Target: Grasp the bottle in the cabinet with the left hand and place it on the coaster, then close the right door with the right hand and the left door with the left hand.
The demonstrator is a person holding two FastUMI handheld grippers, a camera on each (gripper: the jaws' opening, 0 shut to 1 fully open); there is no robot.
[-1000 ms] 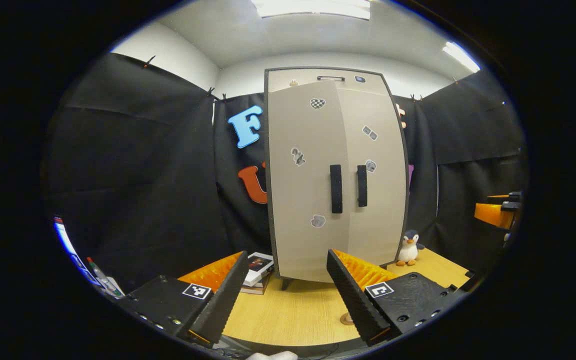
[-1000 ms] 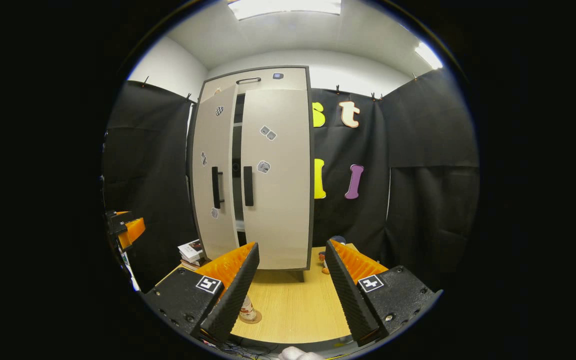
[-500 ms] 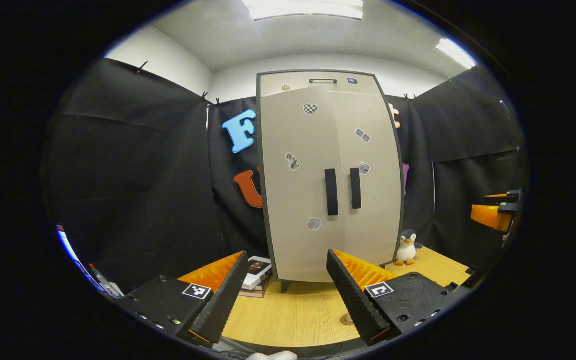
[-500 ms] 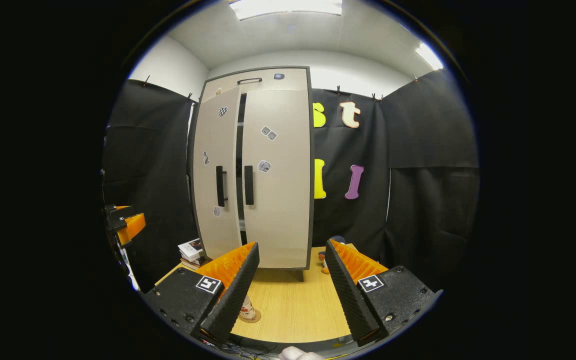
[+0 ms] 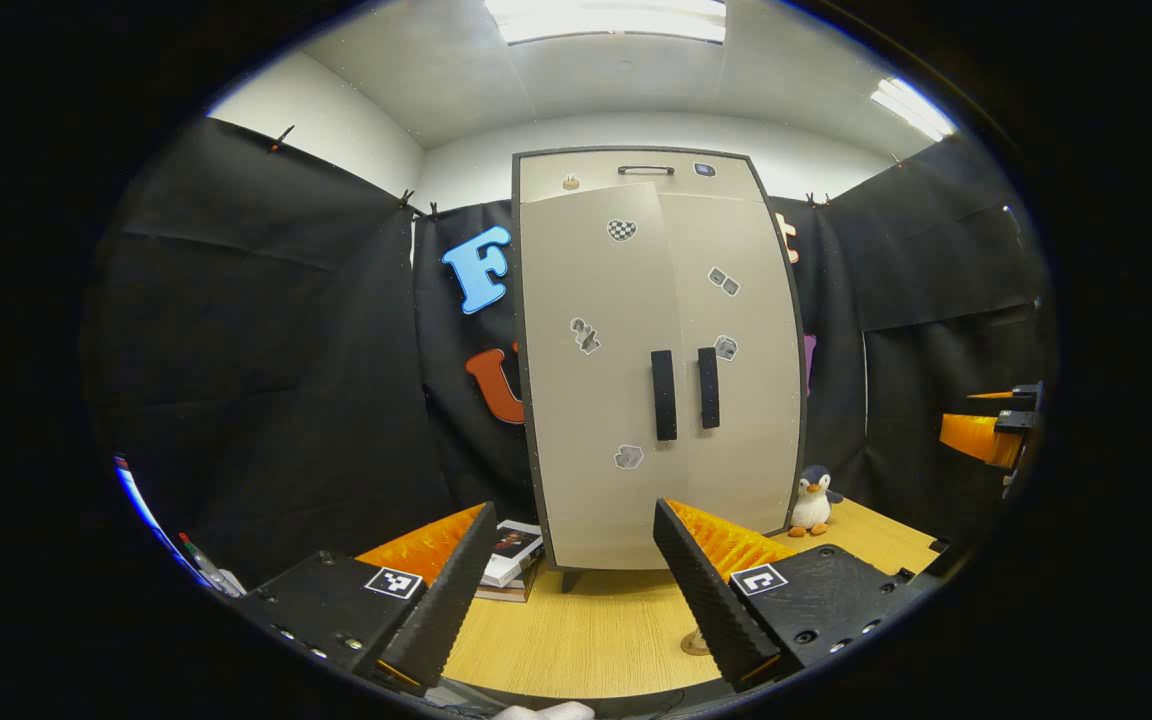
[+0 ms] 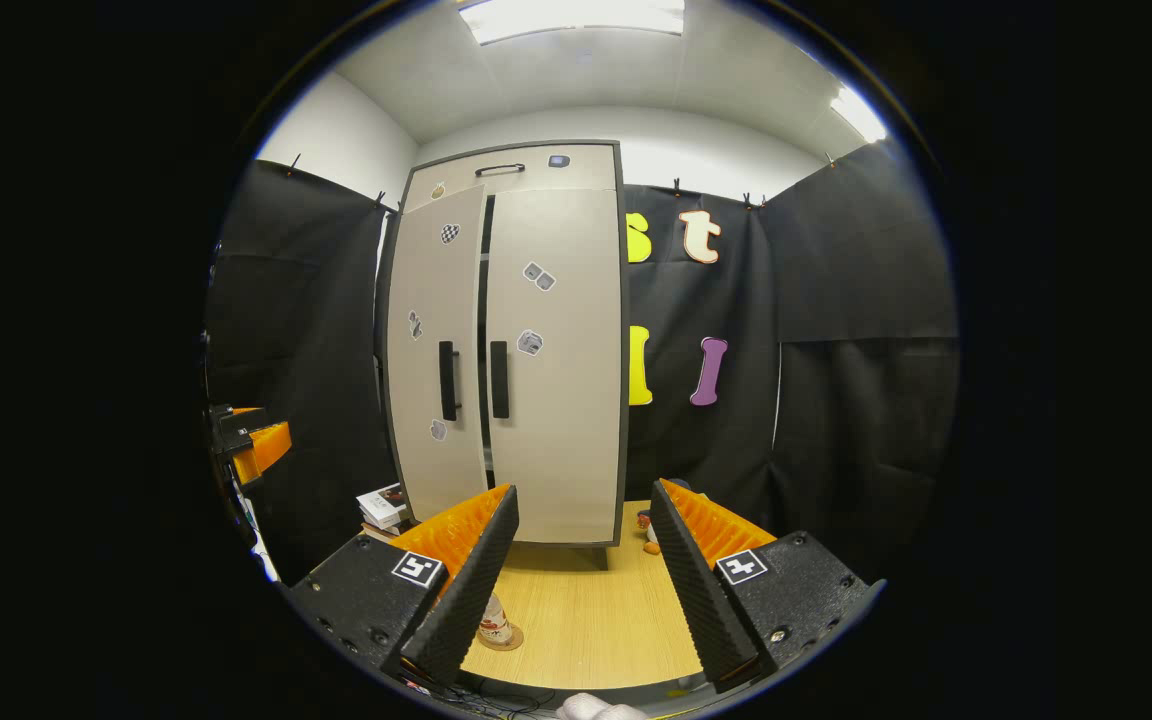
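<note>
Bottle on coaster, just beside right tool; fingers apart.

A: Open table between the right gripper and the cabinet; fingers spread, nothing between them.

B: Obstacles: bottle on its coaster just beside the right gripper's left finger; books at the cabinet's left foot, toy penguin at its right. Left door slightly ajar, dark gap beside it.
</note>
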